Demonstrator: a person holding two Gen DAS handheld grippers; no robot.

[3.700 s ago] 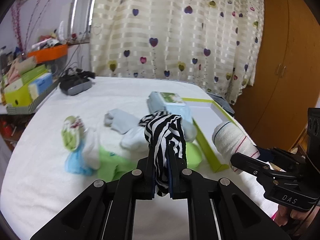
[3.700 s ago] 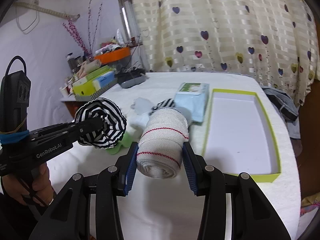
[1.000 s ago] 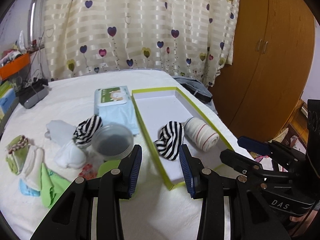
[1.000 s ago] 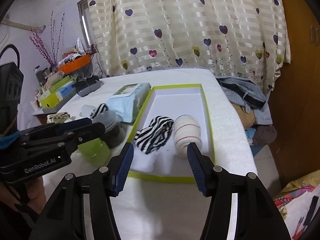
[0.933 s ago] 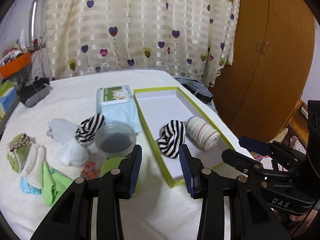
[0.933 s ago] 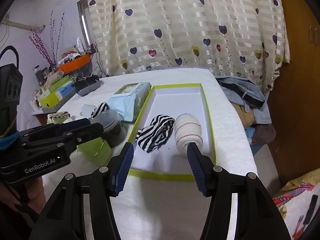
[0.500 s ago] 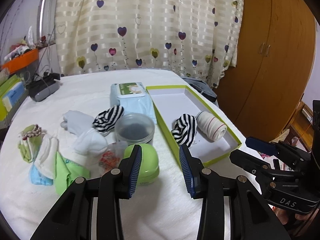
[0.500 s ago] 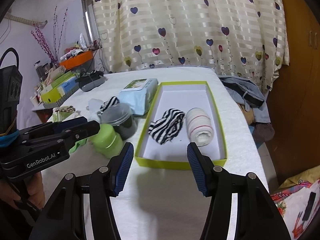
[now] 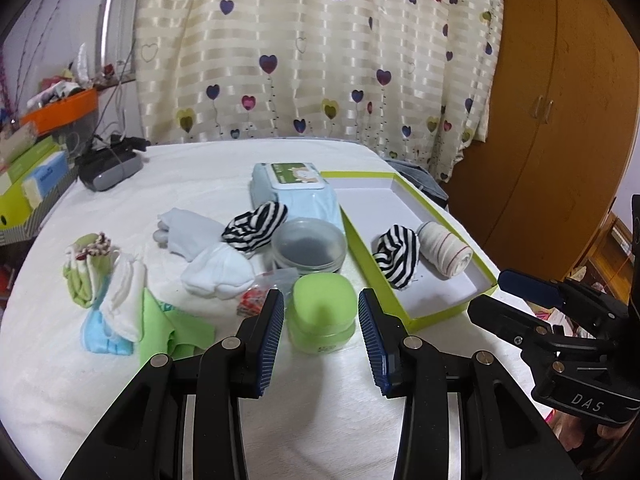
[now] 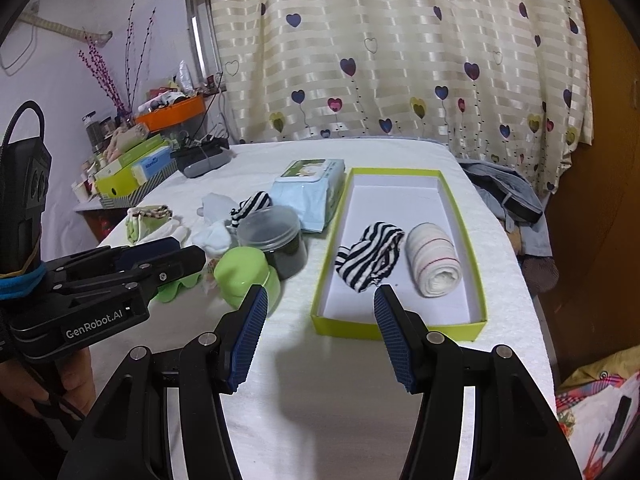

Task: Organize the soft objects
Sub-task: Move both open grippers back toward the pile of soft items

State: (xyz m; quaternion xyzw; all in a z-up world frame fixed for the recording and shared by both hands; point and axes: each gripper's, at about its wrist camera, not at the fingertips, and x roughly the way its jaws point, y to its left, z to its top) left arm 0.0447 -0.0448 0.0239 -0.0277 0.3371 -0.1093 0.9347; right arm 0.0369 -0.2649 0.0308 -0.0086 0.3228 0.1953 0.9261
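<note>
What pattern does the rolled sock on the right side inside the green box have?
The rolled sock is cream-white with thin red stripes, clearest in the right wrist view.

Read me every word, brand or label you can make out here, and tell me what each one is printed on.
"GenRobot.AI": side of the left gripper.
"DAS": side of the right gripper.
Wipes pack label: too small to read.
Green jar label: blurred.
Boxes at the table's far left: print unreadable.
</note>
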